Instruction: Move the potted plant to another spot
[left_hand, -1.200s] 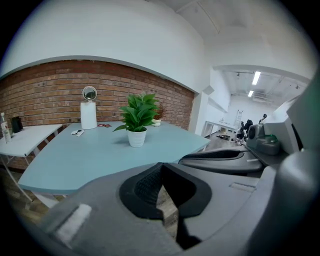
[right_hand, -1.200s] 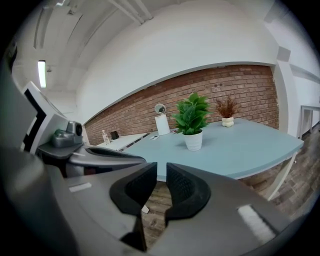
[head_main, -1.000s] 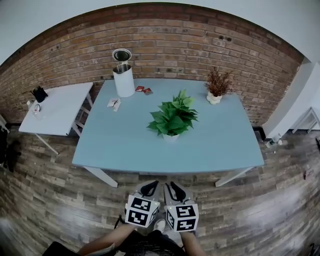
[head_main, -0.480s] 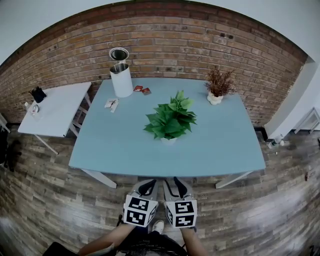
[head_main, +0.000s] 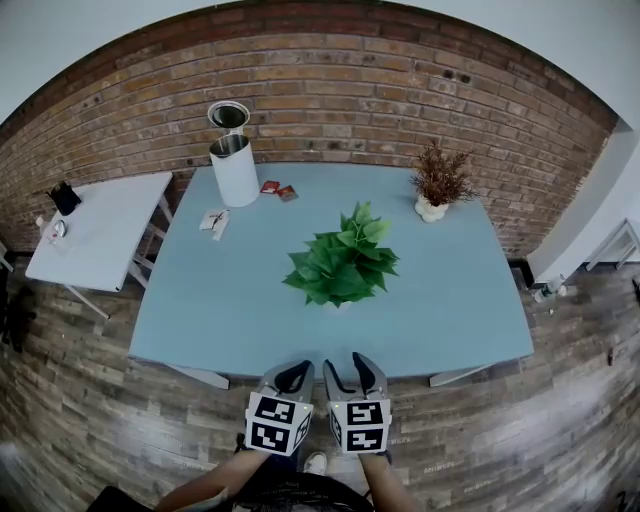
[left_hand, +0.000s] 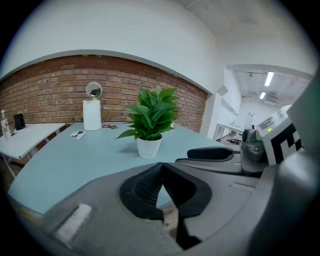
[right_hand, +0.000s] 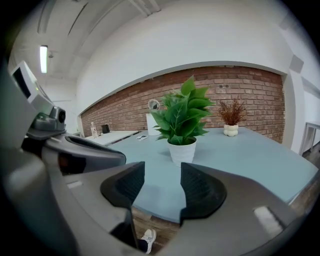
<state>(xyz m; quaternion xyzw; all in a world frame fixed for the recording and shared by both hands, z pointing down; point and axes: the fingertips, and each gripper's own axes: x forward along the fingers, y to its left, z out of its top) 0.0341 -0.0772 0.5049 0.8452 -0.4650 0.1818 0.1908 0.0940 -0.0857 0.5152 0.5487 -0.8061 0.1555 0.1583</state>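
Your right gripper (head_main: 356, 372) has its jaws apart and opening, with nothing between them. In the right gripper view the gap (right_hand: 162, 187) frames bare tabletop and, below the edge, the floor. Your left gripper (head_main: 294, 374) sits just beside it, its pads closed tip to tip on nothing (left_hand: 160, 167).

Both grippers hang at the near edge of the light blue rectangular table (head_main: 210, 310), not yet over it. The green leafy plant in the small white pot (head_main: 340, 268) stands upright near the middle of that table. It is straight ahead of you and well apart from both grippers, roughly between the lines the two point along.

Your right gripper looks a little better lined up, and it is the one with room to take something. The white pot (right_hand: 182, 151) shows clear below the leaves. The foliage spreads wider than the pot, so I'd judge the way in is low and level toward the pot's wall, under the leaves.
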